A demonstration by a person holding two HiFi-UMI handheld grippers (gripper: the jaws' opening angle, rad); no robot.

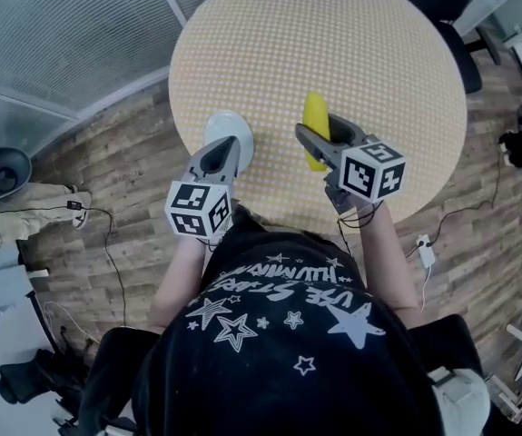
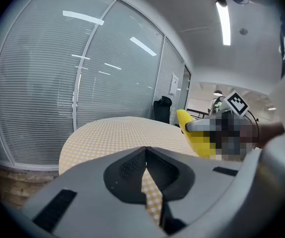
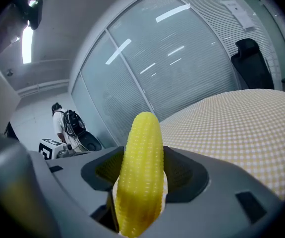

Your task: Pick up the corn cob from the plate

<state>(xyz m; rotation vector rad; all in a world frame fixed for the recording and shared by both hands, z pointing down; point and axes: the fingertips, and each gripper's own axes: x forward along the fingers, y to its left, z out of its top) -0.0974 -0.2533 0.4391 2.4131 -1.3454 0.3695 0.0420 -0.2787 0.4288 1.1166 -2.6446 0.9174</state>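
A yellow corn cob (image 1: 314, 128) is clamped in my right gripper (image 1: 319, 143), lifted over the round checked table (image 1: 333, 53); its tip points away from me. In the right gripper view the corn cob (image 3: 140, 175) stands upright between the two jaws, filling the gap. My left gripper (image 1: 224, 157) is shut with nothing in it, hovering over a white plate (image 1: 235, 125) near the table's front left edge. In the left gripper view its jaws meet at the tips (image 2: 145, 150), and the corn cob (image 2: 198, 133) shows to the right, apart from them.
The table stands on a wood-plank floor (image 1: 124, 171) beside glass walls with blinds (image 1: 52, 34). A black office chair (image 1: 460, 34) sits at the far right. Cables (image 1: 106, 243) run across the floor. A person with a backpack (image 3: 65, 125) stands far off.
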